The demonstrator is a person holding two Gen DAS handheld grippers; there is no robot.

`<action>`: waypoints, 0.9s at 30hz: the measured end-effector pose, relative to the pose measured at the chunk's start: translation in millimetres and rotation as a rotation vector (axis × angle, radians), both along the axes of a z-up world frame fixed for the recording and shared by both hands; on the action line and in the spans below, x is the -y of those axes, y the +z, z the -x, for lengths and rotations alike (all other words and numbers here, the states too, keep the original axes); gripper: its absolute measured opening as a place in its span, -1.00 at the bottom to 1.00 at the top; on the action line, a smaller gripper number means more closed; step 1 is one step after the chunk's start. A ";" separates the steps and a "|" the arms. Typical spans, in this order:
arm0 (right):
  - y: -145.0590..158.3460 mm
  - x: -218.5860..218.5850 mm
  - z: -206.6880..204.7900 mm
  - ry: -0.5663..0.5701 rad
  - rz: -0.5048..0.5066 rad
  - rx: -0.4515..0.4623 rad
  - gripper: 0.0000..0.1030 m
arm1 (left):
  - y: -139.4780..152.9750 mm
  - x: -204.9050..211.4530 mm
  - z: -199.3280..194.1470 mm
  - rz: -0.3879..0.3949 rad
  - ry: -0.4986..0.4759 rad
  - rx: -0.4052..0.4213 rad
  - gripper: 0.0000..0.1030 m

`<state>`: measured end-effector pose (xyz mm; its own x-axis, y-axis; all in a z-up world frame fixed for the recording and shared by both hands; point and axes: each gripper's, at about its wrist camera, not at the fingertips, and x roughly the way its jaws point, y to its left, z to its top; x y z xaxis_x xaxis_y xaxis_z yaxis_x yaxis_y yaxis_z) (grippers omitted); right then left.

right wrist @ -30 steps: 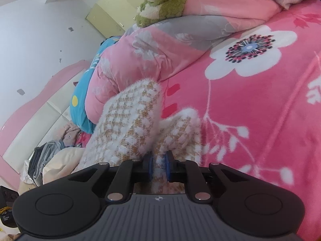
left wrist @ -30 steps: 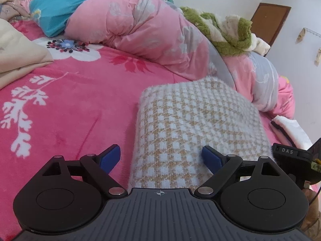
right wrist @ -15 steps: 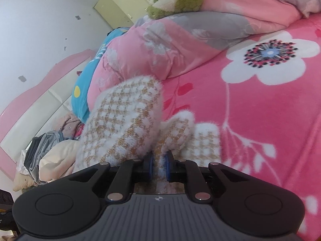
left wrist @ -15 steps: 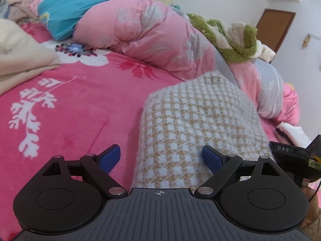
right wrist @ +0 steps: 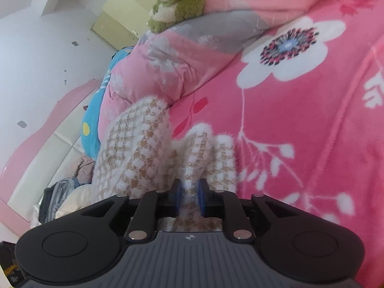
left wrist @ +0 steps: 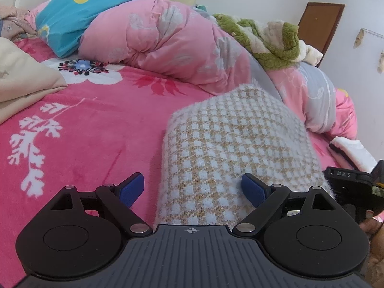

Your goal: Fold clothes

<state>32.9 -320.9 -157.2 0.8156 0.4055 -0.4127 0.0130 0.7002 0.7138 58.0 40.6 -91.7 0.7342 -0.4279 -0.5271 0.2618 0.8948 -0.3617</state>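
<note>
We are looking down the right gripper [right wrist: 189,198] first, and its jaws have just been opening a little, with a fold of the fuzzy checked sweater [right wrist: 144,153] still between the blue pads [right wrist: 177,198]. The pads are sitting close either side of that fold and we are judging them as still touching it, so the grip is easing rather than gone. From here the sweater is running straight ahead and a bit left, rising into a hump whose far end is meeting the pink quilt [right wrist: 168,72].

Over on the other side, the left gripper [left wrist: 192,189] is hanging wide open, holding nothing; its near edge of the sweater [left wrist: 235,148] is lying between the spread pads without either one pressing it. The garment is sitting folded on the pink floral bedspread [left wrist: 84,132], its long axis pointing away from us toward the quilt [left wrist: 168,48], with the body of it lying right of the left gripper's centre line.

So we are reading the right hand as the one nearer the cloth, at its right-hand edge, while the left is waiting at the near end. Further back, a green fleecy blanket [left wrist: 266,43] is piled on the quilt, and a blue pillow [left wrist: 79,16] is resting against the headboard.
</note>
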 end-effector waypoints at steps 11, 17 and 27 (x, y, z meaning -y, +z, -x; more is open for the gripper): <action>-17.0 12.0 6.4 -0.051 -0.093 -0.024 -0.91 | 0.7 4.9 1.2 -0.027 -0.018 0.013 0.73; -24.5 25.6 17.1 -0.082 -0.217 -0.053 -0.66 | 3.8 5.1 5.3 -0.054 -0.020 0.033 0.73; -10.8 -1.0 110.6 -0.045 -0.186 -0.095 -0.61 | 11.9 2.2 22.2 -0.097 -0.034 0.069 0.73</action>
<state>-77.7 -320.0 -168.0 0.7957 0.4457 -0.4100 0.1150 0.5536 0.8248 35.8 38.4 -79.8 0.7561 -0.4025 -0.5161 0.3137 0.9149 -0.2539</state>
